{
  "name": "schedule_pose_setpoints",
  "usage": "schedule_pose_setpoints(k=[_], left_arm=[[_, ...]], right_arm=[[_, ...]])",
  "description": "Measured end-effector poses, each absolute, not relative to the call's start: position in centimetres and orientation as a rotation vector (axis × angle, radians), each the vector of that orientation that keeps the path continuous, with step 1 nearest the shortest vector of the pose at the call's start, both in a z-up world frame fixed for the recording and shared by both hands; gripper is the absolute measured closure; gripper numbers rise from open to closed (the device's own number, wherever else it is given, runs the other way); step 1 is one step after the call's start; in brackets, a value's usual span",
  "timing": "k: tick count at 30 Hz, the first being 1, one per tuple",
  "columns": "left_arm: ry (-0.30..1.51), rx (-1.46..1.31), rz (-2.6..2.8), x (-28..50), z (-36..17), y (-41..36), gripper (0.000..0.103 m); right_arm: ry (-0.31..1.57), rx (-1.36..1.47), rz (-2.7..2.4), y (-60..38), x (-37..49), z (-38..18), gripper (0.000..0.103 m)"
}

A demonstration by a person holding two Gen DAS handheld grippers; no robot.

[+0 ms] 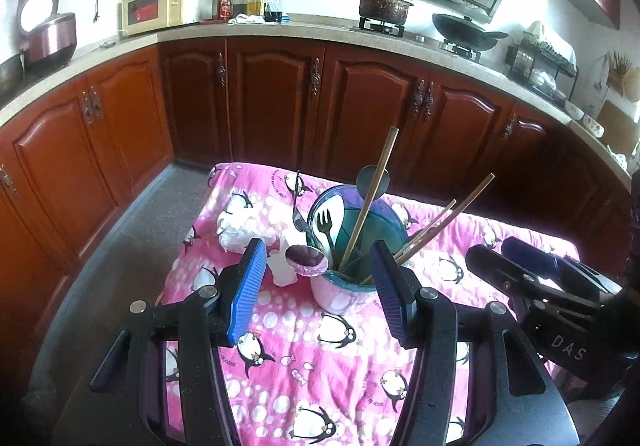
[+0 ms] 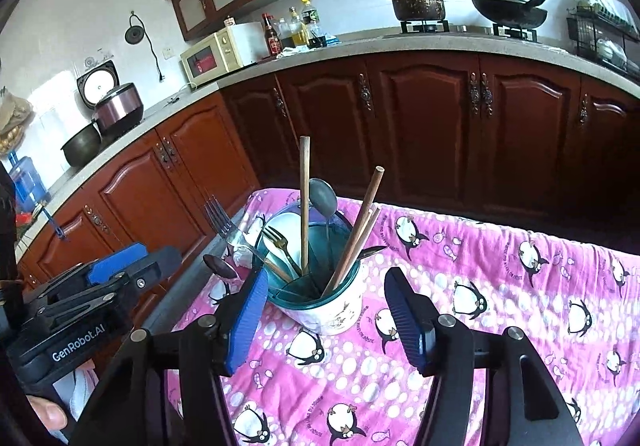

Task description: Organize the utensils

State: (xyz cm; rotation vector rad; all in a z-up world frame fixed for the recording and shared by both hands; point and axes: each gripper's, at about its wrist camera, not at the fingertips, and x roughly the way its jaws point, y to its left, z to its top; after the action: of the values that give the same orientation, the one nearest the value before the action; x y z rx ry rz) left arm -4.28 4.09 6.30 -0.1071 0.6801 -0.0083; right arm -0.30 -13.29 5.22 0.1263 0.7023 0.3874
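A white utensil holder with a teal rim [image 1: 340,292] [image 2: 340,310] stands on the pink penguin cloth. It holds wooden chopsticks [image 1: 374,202] [image 2: 305,202], a gold fork [image 1: 325,226] [image 2: 278,238], a dark ladle [image 2: 323,198] and spoons. A metal spoon [image 1: 306,256] leans over its left rim. A silver fork [image 2: 224,222] sticks out at its left. My left gripper [image 1: 320,294] is open, its fingers either side of the holder, just in front. My right gripper [image 2: 324,310] is open and empty, framing the holder too. Each gripper shows in the other's view [image 1: 540,278] [image 2: 100,286].
Crumpled white tissue [image 1: 236,230] and a small white figure [image 1: 284,266] lie left of the holder. The pink cloth [image 1: 320,366] [image 2: 500,286] covers a small table; grey floor [image 1: 132,246] lies to its left. Wooden cabinets and a counter with pots ring the far side.
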Motion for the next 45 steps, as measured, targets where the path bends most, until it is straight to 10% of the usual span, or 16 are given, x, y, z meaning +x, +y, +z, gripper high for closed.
schedule_pose_setpoints(k=[45], left_arm=[[0.703, -0.089, 0.057, -4.2, 6.0, 4.7, 0.05]], right_arm=[[0.74, 0.115, 0.398, -12.4, 0.1, 4.0, 0.044]])
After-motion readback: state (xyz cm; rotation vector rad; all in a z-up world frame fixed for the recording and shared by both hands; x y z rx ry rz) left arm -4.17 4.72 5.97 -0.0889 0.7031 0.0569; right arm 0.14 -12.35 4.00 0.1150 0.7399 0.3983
